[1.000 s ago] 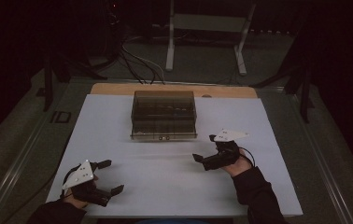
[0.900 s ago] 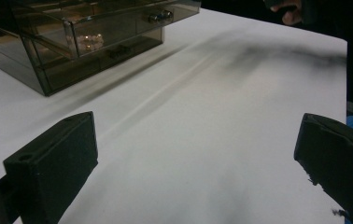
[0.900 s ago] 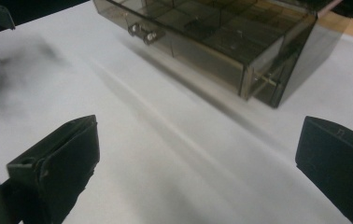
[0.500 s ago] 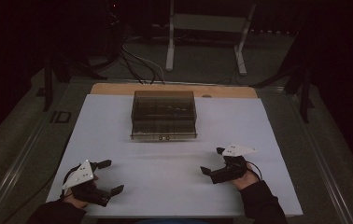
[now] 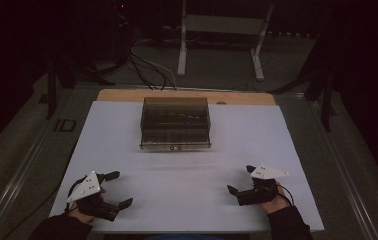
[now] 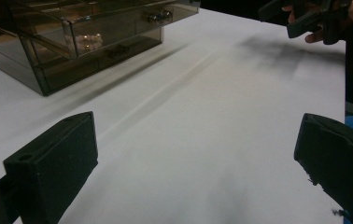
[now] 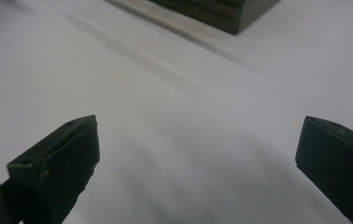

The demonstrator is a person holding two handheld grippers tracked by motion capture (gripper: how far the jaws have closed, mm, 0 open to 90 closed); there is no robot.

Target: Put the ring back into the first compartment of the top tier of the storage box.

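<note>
A smoky clear plastic drawer box (image 5: 176,123) stands at the middle back of the white table (image 5: 277,135); its drawers look closed, with small knobs on the front. The left gripper view shows the box (image 6: 72,37) at upper left with a pale beaded item inside a drawer. My left gripper (image 5: 119,190) rests open near the front left edge, nothing between its fingers. My right gripper (image 5: 242,179) is open near the front right, also holding nothing. The right gripper view catches a corner of the box (image 7: 221,11) far ahead. The right gripper (image 6: 300,16) appears at the top right of the left gripper view.
A brown wooden strip (image 5: 127,95) runs along the table's far edge. Behind it are cables (image 5: 147,70) and a white metal stand (image 5: 222,35) on the dark floor. Bare white surface lies between the box and both grippers.
My right gripper has drawn back from near the box's right front corner toward the front edge of the table. The left gripper has stayed where it was.
</note>
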